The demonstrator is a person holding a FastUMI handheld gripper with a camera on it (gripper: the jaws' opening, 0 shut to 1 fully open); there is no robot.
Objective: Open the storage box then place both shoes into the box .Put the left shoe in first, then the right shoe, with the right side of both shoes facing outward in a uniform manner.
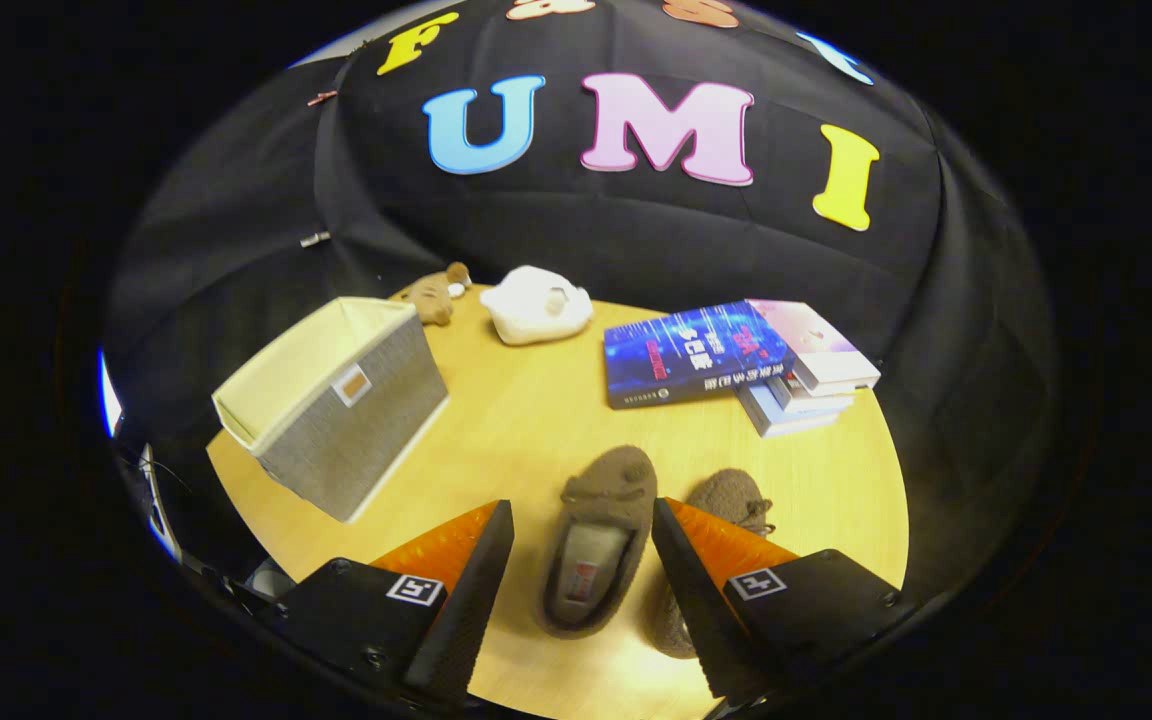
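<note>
My hand-held gripper (576, 560) hangs with fingers spread apart over the nearer shoe (598, 545) on the table (526, 410), right of the storage box (336, 405); soft and light, I'd pinch its collar wall.

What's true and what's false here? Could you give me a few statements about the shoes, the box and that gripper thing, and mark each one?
1. The gripper is open, with one brown shoe lying between its fingers. True.
2. Both shoes are already inside the storage box. False: both lie on the table; the second shoe is beside the first, partly behind one finger.
3. The box stands beyond the fingers, apart from the shoes. True.
4. The books are stacked inside the box. False: they lie on the table, on the far side of the shoes.
5. The fingers are clamped on a shoe. False: neither finger visibly presses on it.
</note>
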